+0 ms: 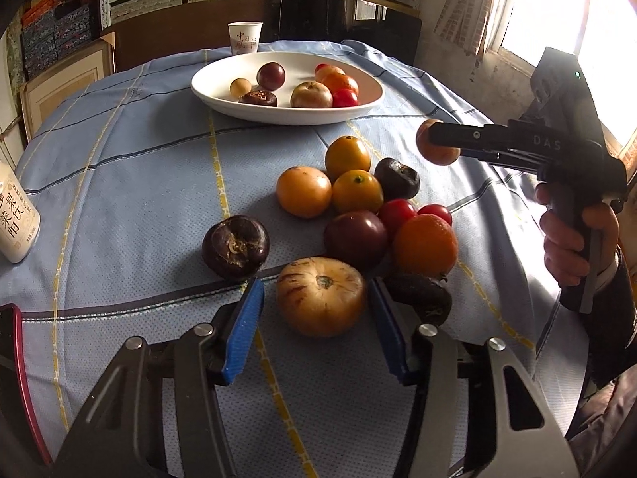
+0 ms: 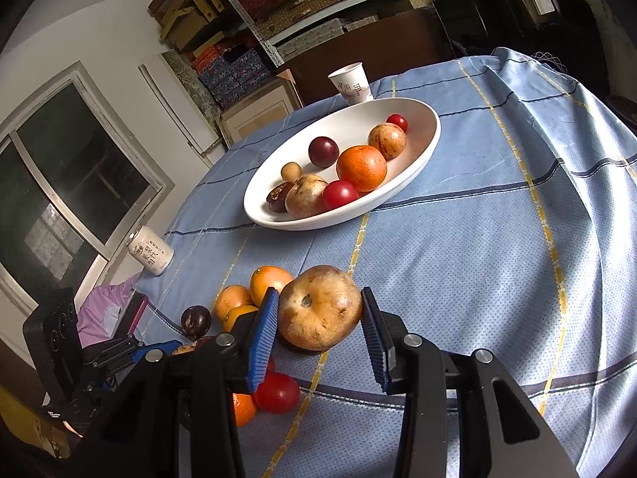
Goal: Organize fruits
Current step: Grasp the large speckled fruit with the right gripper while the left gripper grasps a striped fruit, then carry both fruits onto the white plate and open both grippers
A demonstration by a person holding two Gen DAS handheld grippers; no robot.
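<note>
Window [image 1: 557, 12] glare blown out, tablecloth [image 1: 139, 183] evenly lit, fisheye-warped edges, pics sharp.

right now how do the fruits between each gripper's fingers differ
The striped fruit lies on the tablecloth, left fingers not gripping it; the speckled fruit is clamped in the right fingers, lifted. The striped fruit has dark streaks, the speckled fruit brown spots. Both are round and tan.

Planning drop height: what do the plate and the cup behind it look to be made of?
Plate: likely glazed ceramic, going by its glossy white, thick rounded rim; melamine is possible. Cup: looks like paper, with thin matte walls, rolled lip and printed characters.
</note>
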